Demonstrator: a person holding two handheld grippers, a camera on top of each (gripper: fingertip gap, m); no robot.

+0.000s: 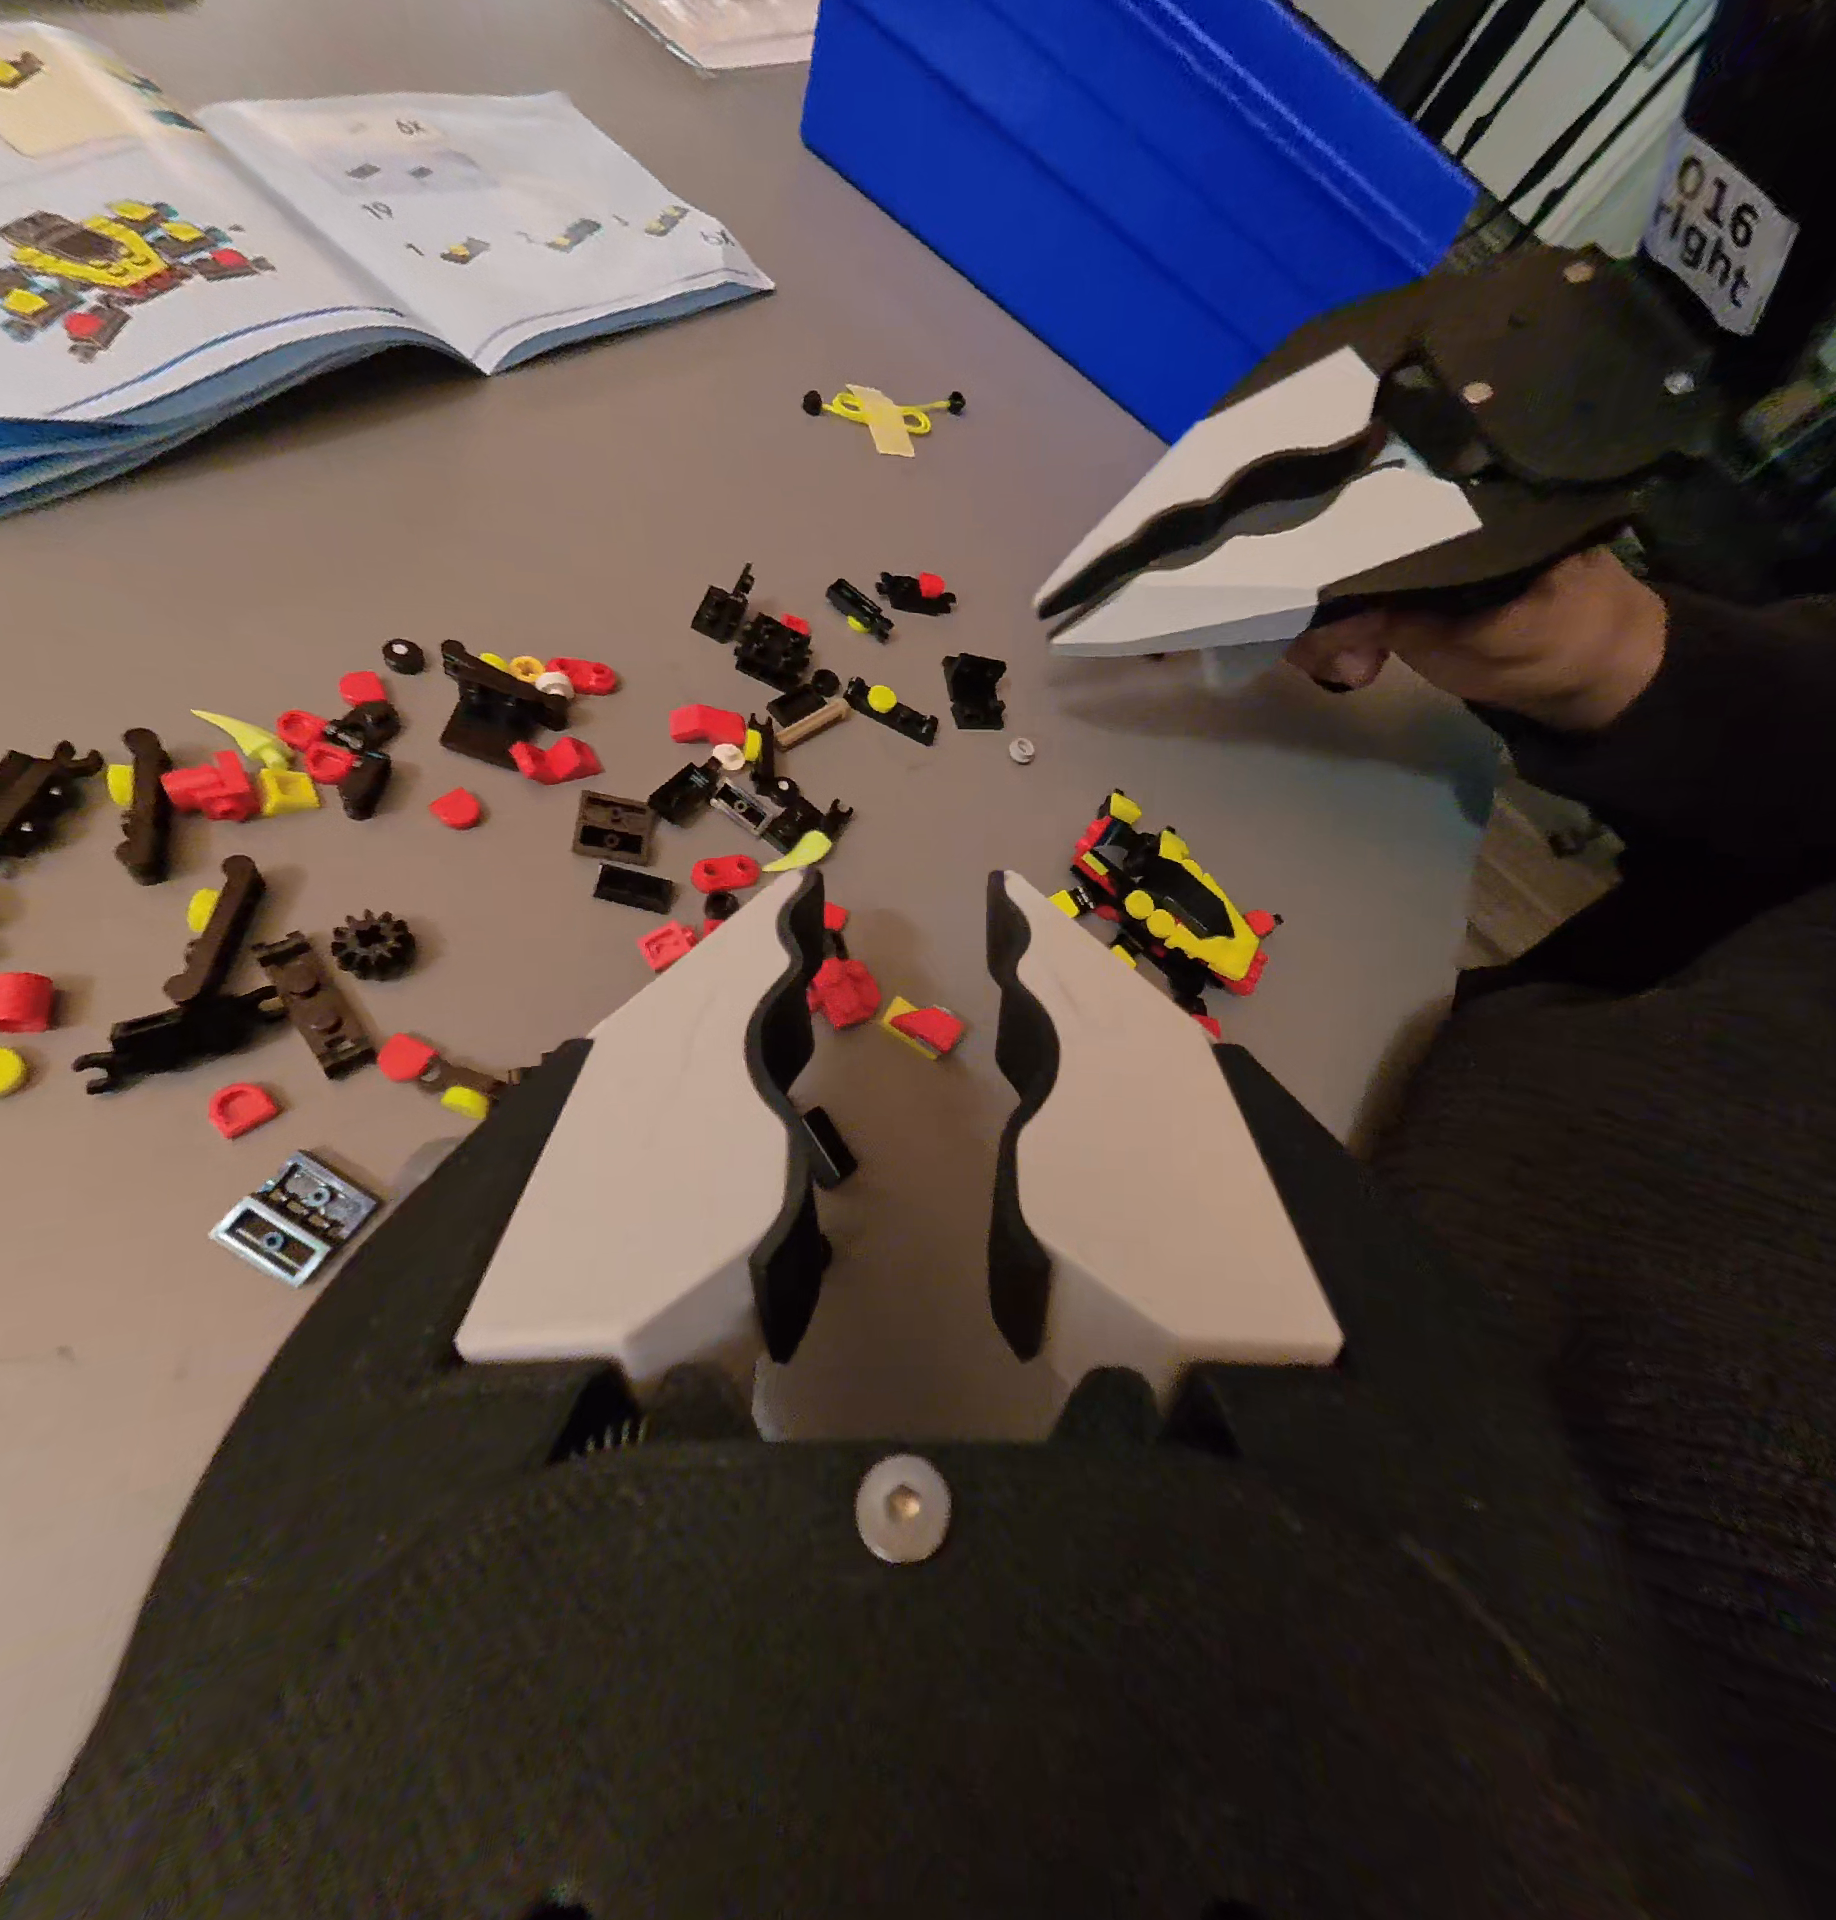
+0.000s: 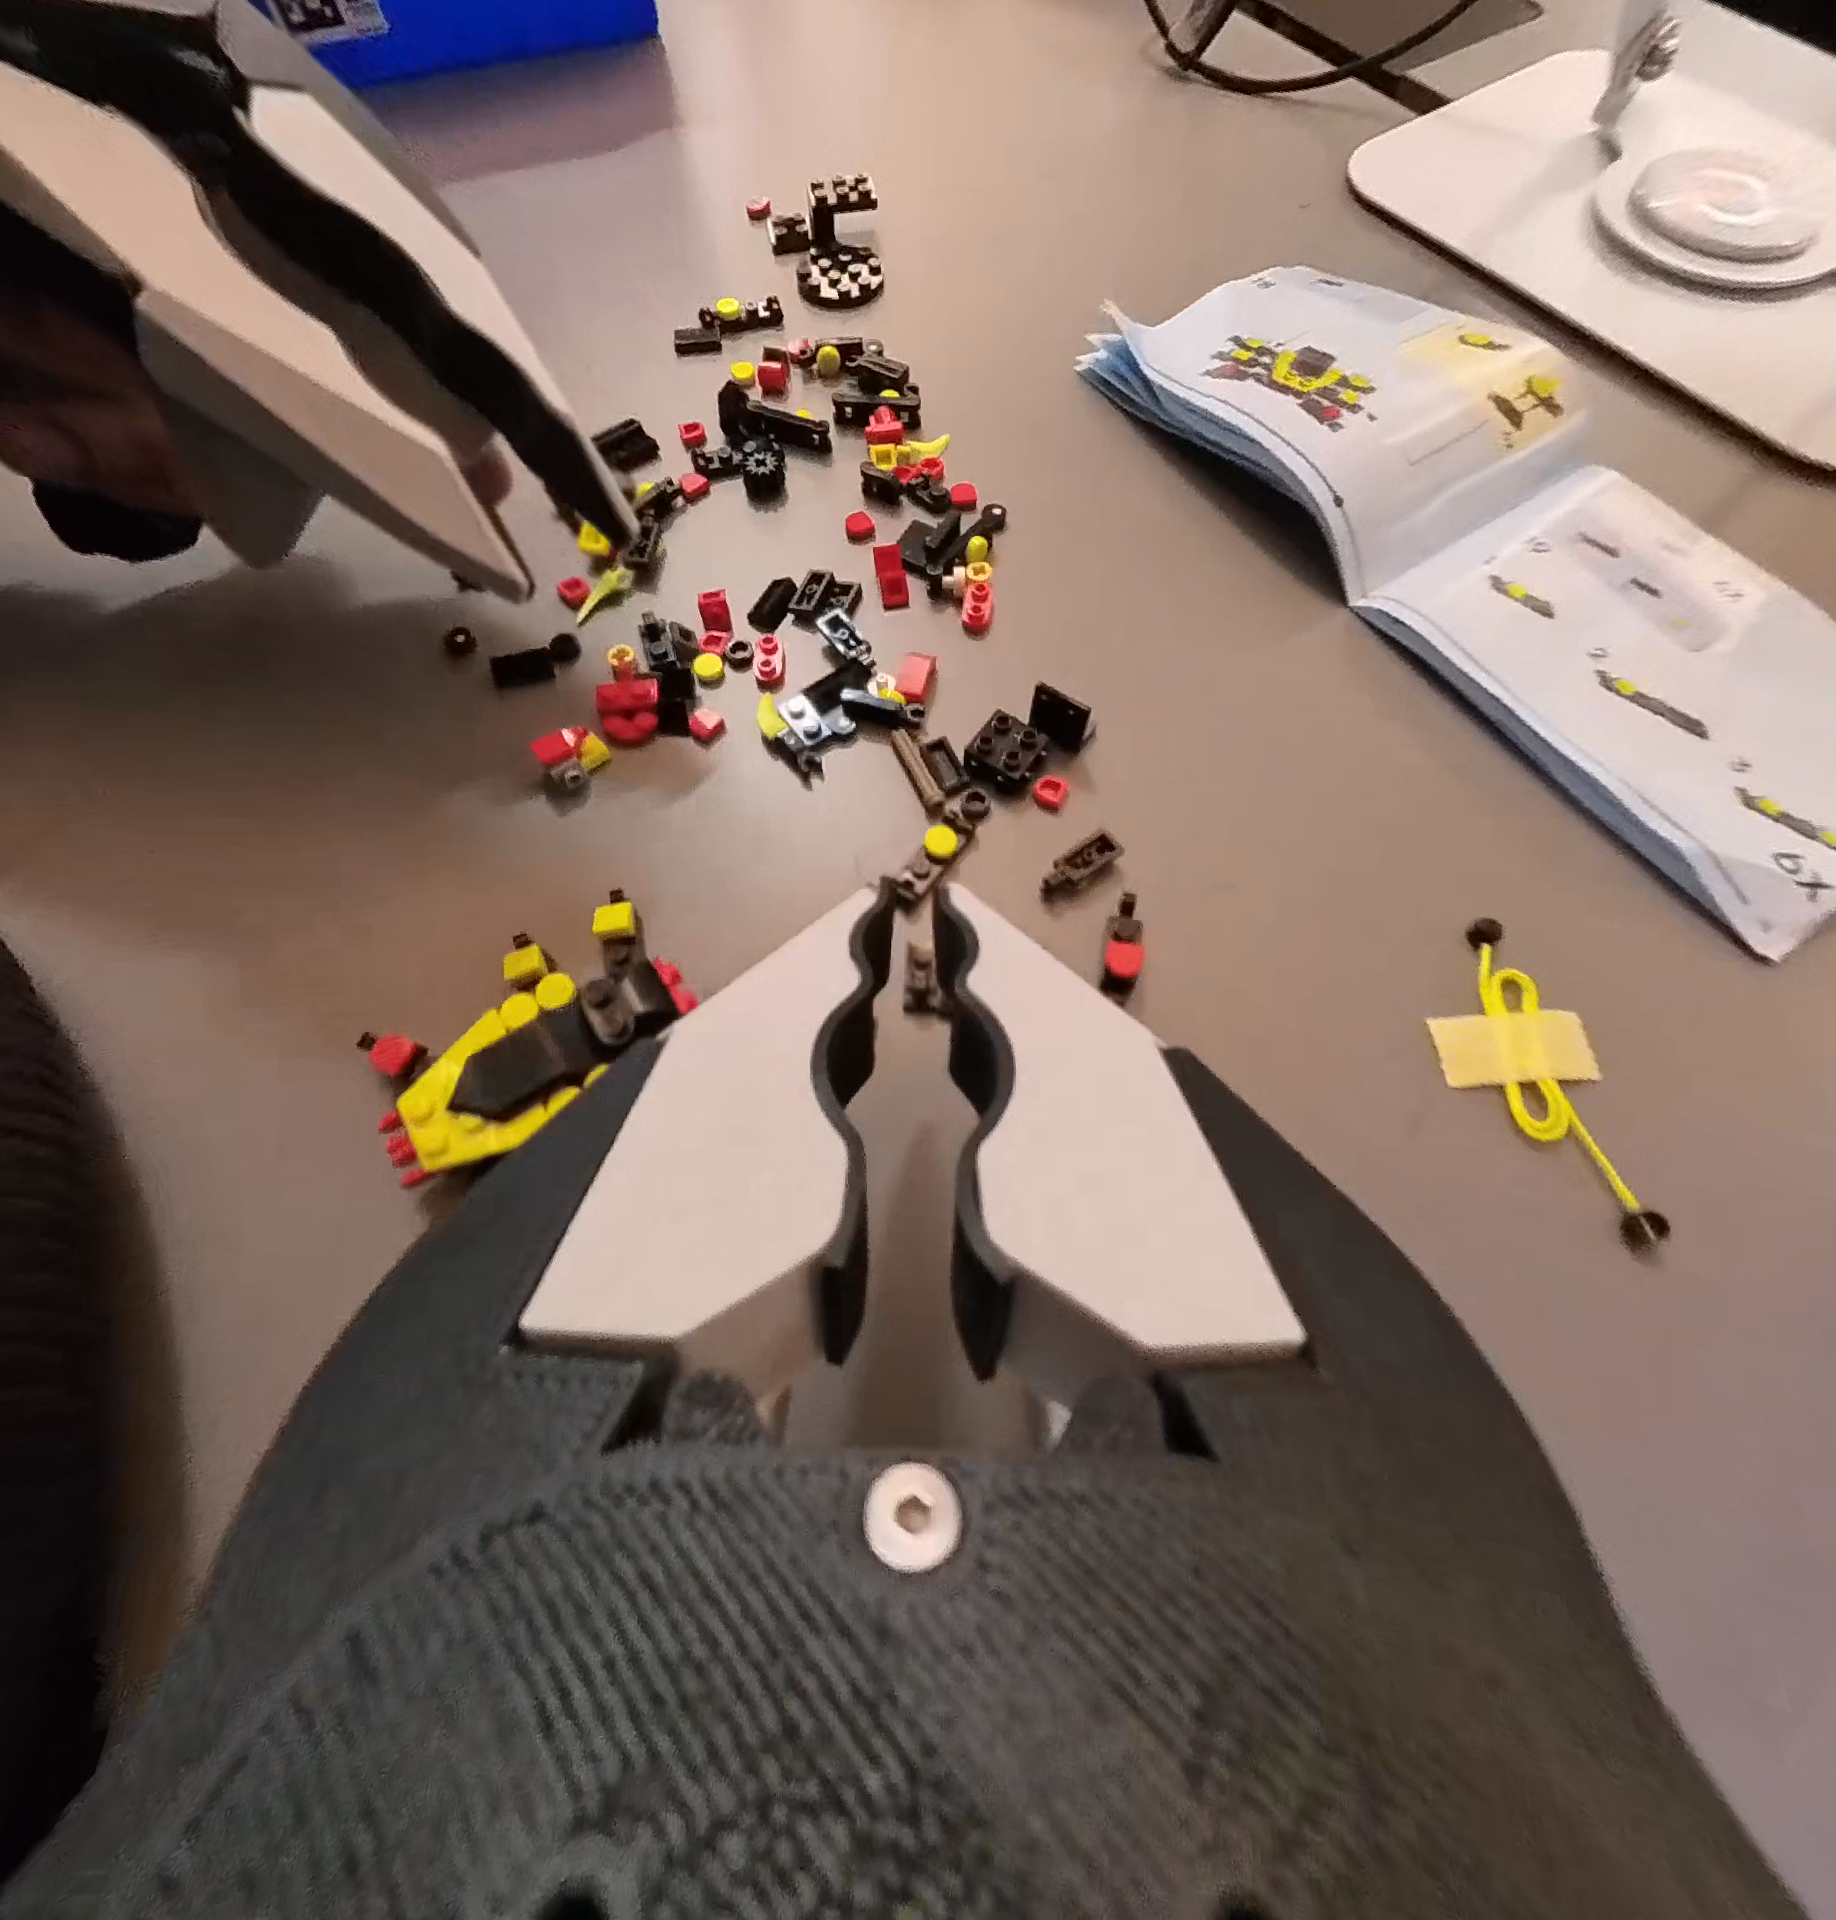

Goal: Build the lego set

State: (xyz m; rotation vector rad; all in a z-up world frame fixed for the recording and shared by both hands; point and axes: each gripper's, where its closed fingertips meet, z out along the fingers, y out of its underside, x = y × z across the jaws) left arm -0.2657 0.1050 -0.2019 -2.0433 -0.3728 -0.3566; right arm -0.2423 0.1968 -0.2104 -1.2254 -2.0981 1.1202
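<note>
Loose red, black and yellow Lego pieces (image 1: 540,748) lie scattered on the grey table (image 1: 581,499); they also show in the right wrist view (image 2: 789,582). A part-built yellow, black and red model (image 1: 1168,914) sits on the table just right of my left gripper (image 1: 903,894), which is open and empty above small red pieces. In the right wrist view the model (image 2: 509,1081) lies left of my right gripper (image 2: 912,899). Its jaws are a narrow gap apart and hold nothing. It hovers above a black plate with a yellow stud (image 2: 935,847).
An open instruction booklet (image 1: 322,239) lies at the far left, and to the right in the right wrist view (image 2: 1465,540). A blue bin (image 1: 1101,177) stands behind. A yellow string with tape (image 2: 1516,1060) lies apart. A white stand base (image 2: 1620,208) sits at the back right. The left gripper's tips are roughly 10 cm from the right gripper's. Both grippers' tips are roughly 40 cm from the white stand base (image 2: 1620,208).
</note>
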